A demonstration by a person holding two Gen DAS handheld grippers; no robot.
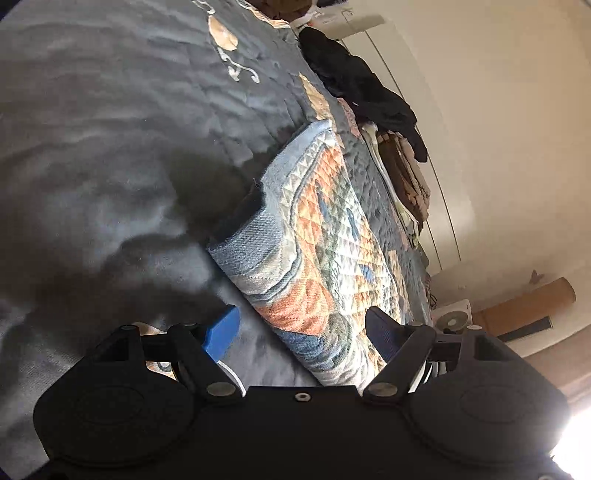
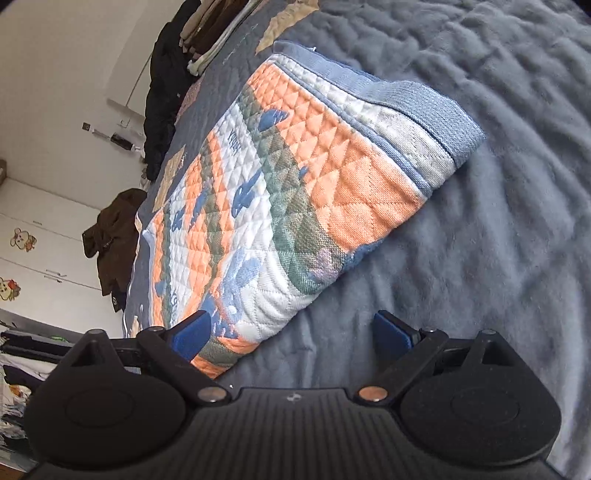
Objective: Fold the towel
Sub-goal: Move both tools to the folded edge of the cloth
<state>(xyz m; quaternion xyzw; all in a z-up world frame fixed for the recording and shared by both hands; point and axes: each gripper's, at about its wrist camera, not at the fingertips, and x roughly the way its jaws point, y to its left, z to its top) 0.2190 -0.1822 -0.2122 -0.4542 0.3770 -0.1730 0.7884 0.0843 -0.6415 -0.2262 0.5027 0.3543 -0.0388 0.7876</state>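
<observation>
from your left wrist camera there was one towel, a quilted piece in orange, white, green and blue, lying folded in a thick stack on the grey bedspread. your left gripper hung just short of the towel's near end with its two blue fingers spread wide apart and nothing between them; one finger sat over bare bedspread beside the towel, the other over the towel's far edge. beyond the towel, along the far side of the bed, lay one black garment and a pile of folded clothes in beige and brown. past the towel's near end a small white fan stood against the wall. nothing lay across the towel or blocked it.

from your right wrist camera the same single towel lay flat and folded on the bedspread, its blue hem on the side away from the wall. your right gripper was held over the towel's near corner, its two fingers well apart and gripping nothing; one finger overlapped the towel, the other was over bare bedspread. past the towel, by the wall, you had a black garment, a stack of folded clothes and one brown garment hanging off the bed's edge. two cartoon stickers showed on the white cabinet doors behind the brown garment.
</observation>
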